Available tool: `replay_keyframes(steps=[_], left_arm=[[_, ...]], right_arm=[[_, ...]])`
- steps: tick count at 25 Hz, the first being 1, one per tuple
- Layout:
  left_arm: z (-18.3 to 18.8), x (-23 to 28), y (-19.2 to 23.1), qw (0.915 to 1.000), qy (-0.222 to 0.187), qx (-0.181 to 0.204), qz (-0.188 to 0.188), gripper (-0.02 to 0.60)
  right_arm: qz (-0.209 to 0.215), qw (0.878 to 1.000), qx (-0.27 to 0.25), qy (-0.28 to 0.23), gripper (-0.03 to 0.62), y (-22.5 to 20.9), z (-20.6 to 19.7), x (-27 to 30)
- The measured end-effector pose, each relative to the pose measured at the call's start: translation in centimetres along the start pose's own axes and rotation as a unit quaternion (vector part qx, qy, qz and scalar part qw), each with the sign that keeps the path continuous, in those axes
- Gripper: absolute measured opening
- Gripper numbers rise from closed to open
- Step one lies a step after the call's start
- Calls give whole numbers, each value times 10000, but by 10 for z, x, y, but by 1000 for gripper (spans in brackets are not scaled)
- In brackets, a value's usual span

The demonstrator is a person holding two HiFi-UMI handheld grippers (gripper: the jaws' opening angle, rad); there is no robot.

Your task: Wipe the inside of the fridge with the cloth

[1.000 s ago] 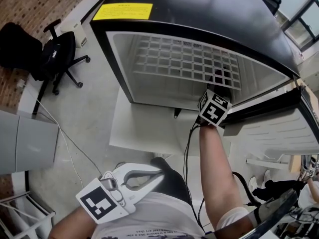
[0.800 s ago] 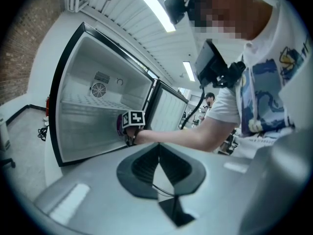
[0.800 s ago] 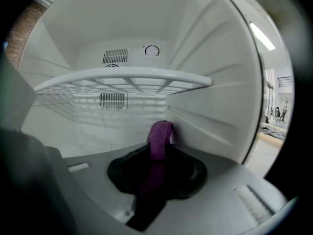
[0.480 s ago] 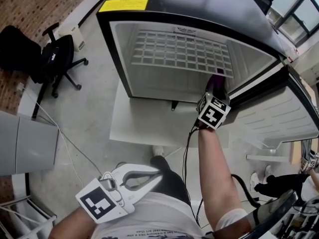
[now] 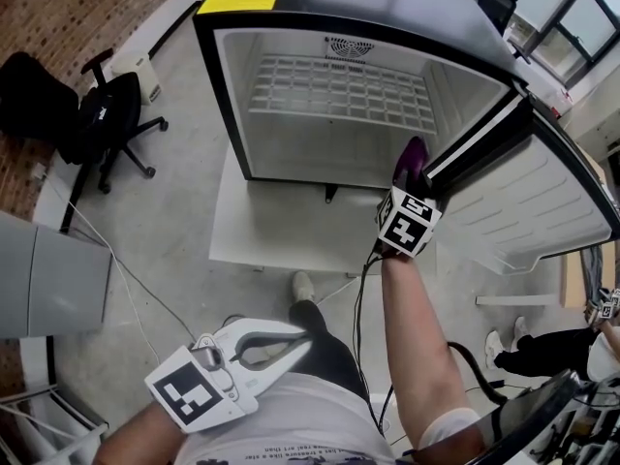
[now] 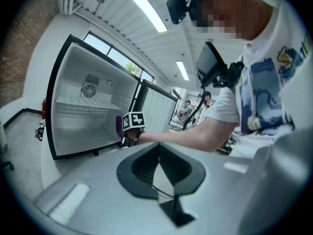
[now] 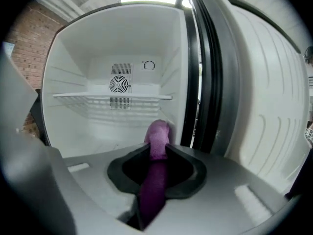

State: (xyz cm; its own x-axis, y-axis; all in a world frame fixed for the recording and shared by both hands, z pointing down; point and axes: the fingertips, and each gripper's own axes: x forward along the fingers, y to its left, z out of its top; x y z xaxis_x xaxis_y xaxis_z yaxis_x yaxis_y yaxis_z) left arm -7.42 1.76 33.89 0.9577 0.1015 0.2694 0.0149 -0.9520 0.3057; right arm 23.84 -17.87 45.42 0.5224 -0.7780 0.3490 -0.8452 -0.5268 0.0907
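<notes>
The fridge [image 5: 225, 85] stands open, with a white inside, a wire shelf [image 5: 339, 87] and a round fan vent [image 7: 119, 84] in the back wall. Its door [image 5: 542, 201] is swung out to the right. My right gripper [image 5: 409, 177] is shut on a purple cloth [image 5: 412, 160], held just outside the lower right front of the fridge, by the door's hinge side. In the right gripper view the cloth [image 7: 157, 146] sticks up out of the jaws of that gripper [image 7: 157, 155]. My left gripper [image 5: 308, 341] is shut and empty, low by my body; its own view shows the jaws of this gripper [image 6: 157, 151] met.
The fridge rests on a white platform [image 5: 281, 235] on the concrete floor. A black office chair [image 5: 107, 114] stands at the left, with a grey cabinet [image 5: 48, 284] nearer. Cables [image 5: 126, 279] trail across the floor. Another person [image 5: 542, 352] is at the lower right.
My right gripper with the cloth has drawn back from inside the fridge's lower right to just outside its front. The left gripper has stayed put.
</notes>
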Motion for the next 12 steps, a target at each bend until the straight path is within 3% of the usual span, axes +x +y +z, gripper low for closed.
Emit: replay_keyframes(steps=[12], left_arm=[[-3,-8,-26,9999,-151,73,2,5]], right_arm=[[461,9982,-370,-53,75,8,-5,-56]])
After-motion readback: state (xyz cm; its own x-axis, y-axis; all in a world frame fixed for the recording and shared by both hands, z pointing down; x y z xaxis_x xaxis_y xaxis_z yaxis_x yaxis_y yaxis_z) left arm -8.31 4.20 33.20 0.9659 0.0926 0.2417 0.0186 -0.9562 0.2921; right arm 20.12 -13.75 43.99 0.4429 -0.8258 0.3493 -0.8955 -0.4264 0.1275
